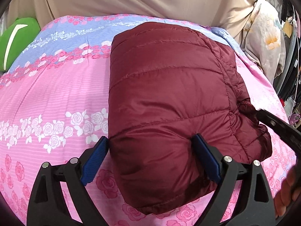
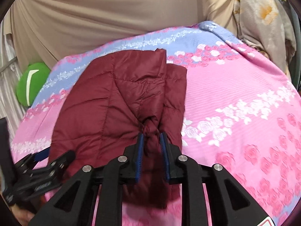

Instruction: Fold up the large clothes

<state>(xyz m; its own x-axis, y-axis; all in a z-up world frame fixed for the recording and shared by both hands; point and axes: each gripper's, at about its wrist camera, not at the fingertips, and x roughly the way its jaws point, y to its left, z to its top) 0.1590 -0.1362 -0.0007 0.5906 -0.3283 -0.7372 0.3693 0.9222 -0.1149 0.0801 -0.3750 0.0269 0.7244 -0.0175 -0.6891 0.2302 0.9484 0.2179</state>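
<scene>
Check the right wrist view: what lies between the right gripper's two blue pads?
A bunched fold of the maroon puffer jacket sits between the right gripper pads, pinched there; the right wrist view shows it.

- In your right wrist view the left gripper (image 2: 40,155) is smeared by blur at the left edge, so its jaws can't be read
- The near hem of the maroon jacket (image 2: 120,101) is blurred too
- The green cushion (image 1: 17,41) is cut off at the far left
</scene>
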